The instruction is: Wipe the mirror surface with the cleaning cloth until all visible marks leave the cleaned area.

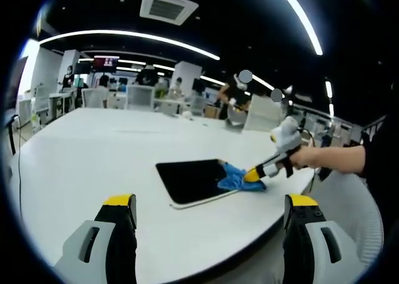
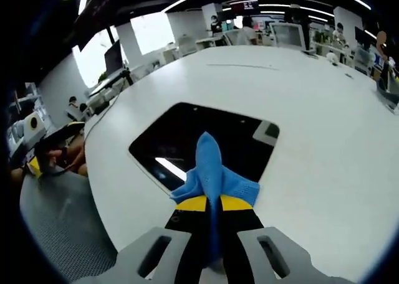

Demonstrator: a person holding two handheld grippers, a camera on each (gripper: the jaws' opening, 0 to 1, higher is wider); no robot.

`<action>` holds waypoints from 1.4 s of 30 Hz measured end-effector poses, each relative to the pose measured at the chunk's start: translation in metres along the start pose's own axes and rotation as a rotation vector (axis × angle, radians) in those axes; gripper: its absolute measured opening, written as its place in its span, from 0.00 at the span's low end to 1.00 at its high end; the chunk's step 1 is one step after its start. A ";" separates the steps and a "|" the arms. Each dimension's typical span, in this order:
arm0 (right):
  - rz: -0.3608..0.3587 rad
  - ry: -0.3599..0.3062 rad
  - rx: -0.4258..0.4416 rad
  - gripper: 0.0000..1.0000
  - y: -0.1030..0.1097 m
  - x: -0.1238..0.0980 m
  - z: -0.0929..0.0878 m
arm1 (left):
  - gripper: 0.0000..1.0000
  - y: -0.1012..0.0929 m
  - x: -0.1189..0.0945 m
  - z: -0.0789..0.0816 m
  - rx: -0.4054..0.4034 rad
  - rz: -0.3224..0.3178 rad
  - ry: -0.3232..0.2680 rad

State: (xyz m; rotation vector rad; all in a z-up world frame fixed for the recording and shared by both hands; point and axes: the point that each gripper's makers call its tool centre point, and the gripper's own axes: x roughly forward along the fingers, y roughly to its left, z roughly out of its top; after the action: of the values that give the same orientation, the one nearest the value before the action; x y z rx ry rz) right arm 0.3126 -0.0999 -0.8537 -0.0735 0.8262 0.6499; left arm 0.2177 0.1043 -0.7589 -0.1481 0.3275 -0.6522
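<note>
The right gripper [image 2: 212,204] is clenching the blue cleaning cloth [image 2: 212,170] between its jaws, pressing it on the mirror [image 2: 187,141] lying on the white table [image 2: 324,128], while the left gripper [image 1: 209,210] is hovering with jaws released.

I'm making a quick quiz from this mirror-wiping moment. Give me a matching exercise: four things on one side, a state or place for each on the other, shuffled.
Things:
1. cloth
2. mirror
3. left gripper
4. right gripper

States:
A. open, hovering above the table
B. lying flat, dark
C. blue, pinched between jaws
D. shut, at the mirror's edge

Pairs: 1-C, 2-B, 3-A, 4-D
</note>
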 end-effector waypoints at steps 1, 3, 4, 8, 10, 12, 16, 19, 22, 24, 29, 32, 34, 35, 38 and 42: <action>0.006 0.004 0.006 0.00 -0.001 0.000 0.000 | 0.99 0.000 0.000 0.000 0.000 0.000 0.001; 0.007 -0.002 0.018 0.00 -0.005 0.002 0.003 | 0.99 0.000 0.000 0.000 -0.002 -0.002 0.001; 0.006 -0.003 0.031 0.00 -0.006 0.002 0.004 | 0.99 0.000 0.000 0.000 -0.003 -0.005 0.001; 0.001 -0.008 0.034 0.00 -0.010 0.006 0.009 | 0.99 0.001 0.000 0.000 -0.004 -0.002 0.002; 0.007 -0.007 0.038 0.00 -0.013 0.008 0.012 | 0.99 0.002 0.000 0.000 -0.005 0.005 0.003; 0.007 -0.008 0.039 0.00 -0.017 0.011 0.016 | 0.99 0.002 0.000 0.000 -0.006 0.007 0.003; -0.006 -0.021 0.035 0.00 -0.024 0.016 0.023 | 0.99 0.003 0.000 -0.001 0.000 0.016 0.012; -0.012 -0.030 0.026 0.00 -0.028 0.019 0.028 | 0.99 0.004 0.000 -0.001 0.002 0.018 0.012; -0.022 -0.036 -0.006 0.01 -0.032 0.022 0.033 | 0.99 0.005 0.000 -0.001 0.001 0.026 0.013; -0.025 -0.038 -0.010 0.01 -0.037 0.025 0.037 | 0.99 0.005 0.000 -0.002 0.000 0.030 0.015; -0.026 -0.049 -0.025 0.01 -0.044 0.030 0.044 | 0.99 0.007 0.000 -0.003 0.006 0.039 0.026; -0.033 -0.048 -0.043 0.01 -0.048 0.034 0.049 | 0.99 0.006 0.000 -0.003 0.009 0.034 0.026; -0.068 -0.054 -0.100 0.01 -0.054 0.037 0.055 | 0.99 0.007 0.000 -0.003 0.008 0.036 0.023; -0.073 -0.047 -0.138 0.01 -0.055 0.038 0.056 | 0.99 0.007 0.000 -0.002 0.007 0.037 0.020; -0.093 -0.025 -0.174 0.01 -0.059 0.043 0.061 | 0.98 0.005 0.001 -0.002 0.007 0.023 0.019; -0.098 -0.016 -0.172 0.01 -0.066 0.047 0.066 | 0.98 0.003 0.002 -0.002 0.009 0.012 0.022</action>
State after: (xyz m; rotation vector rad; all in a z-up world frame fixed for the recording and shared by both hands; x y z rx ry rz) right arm 0.4167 -0.1085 -0.8532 -0.2626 0.7451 0.6269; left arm 0.2197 0.1054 -0.7619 -0.1303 0.3459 -0.6440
